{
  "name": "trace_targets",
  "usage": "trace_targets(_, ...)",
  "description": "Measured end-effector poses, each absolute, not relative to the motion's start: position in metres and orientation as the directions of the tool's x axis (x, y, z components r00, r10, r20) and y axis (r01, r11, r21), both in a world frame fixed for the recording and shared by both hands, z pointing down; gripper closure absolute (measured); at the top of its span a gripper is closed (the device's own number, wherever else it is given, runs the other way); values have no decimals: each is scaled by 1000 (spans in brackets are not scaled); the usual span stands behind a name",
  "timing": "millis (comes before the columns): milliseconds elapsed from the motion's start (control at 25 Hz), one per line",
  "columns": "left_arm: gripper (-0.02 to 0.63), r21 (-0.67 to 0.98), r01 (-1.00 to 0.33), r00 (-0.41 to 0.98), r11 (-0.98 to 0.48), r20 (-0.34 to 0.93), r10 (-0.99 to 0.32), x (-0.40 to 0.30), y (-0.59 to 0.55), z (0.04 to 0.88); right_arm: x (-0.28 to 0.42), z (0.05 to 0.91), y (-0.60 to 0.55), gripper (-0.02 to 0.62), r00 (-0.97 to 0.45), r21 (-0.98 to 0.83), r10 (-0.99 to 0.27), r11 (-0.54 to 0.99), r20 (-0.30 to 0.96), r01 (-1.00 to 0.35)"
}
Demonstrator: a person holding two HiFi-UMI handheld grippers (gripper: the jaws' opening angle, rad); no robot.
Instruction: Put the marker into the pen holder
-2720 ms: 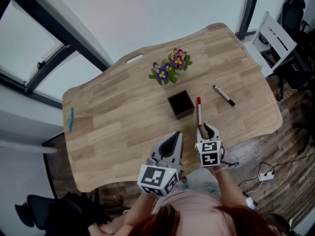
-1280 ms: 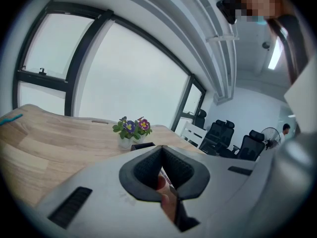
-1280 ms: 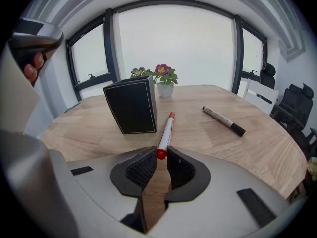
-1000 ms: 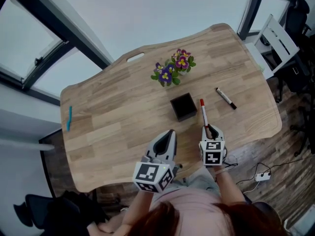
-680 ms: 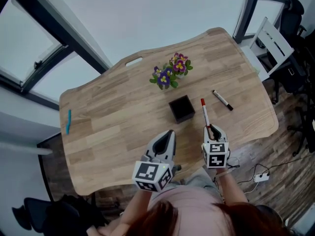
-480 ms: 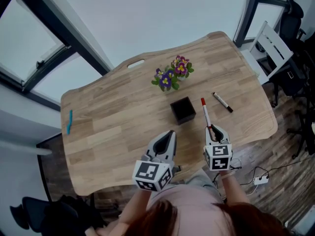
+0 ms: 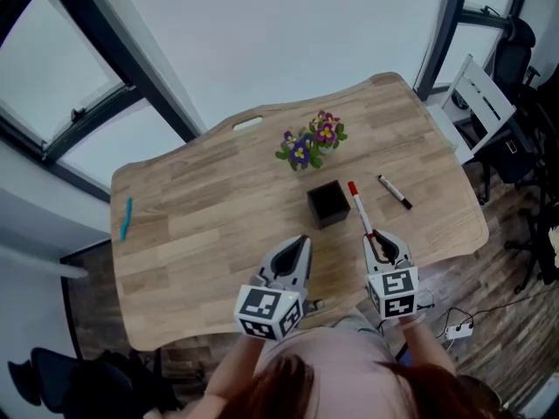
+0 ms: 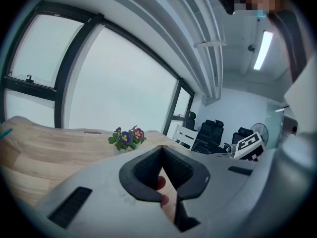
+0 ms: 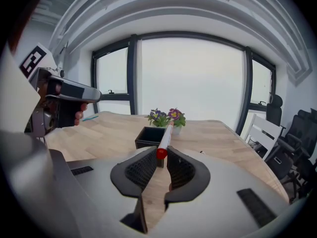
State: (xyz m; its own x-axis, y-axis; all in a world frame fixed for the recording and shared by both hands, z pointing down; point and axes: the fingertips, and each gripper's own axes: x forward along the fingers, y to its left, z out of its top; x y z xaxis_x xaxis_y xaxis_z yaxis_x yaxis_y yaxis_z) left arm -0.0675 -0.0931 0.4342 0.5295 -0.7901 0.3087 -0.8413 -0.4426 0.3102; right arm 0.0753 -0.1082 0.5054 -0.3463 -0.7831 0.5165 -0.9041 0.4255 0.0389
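Pale wooden table (image 7: 201, 225), windowed office. Right gripper (image 7: 382, 244) fingers clamped on red-and-white marker (image 7: 359, 209), apparently raised just right of black square pen holder (image 7: 327, 204), likely readying the drop-in. Left gripper (image 7: 297, 247) fingers together, empty, idling nearer than the holder.

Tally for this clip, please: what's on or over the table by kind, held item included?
Markers: 2 (red marker in the right tongs, black marker lying on the table)
Teal pen: 1
Pen holder: 1
Flower pot: 1
Total: 5
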Motion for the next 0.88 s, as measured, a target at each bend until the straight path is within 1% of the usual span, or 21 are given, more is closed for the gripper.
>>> trace_targets(400, 604, 292, -844, 526, -450, 288, -800, -82, -97, 430, 57, 502, -101, 537, -396, 66, -736, 510, 549, -858)
trace_targets(880, 604, 303, -839, 532, -452, 284, -798, -93, -100, 433, 44, 508, -111, 537, -413, 4, -708, 507, 573, -862)
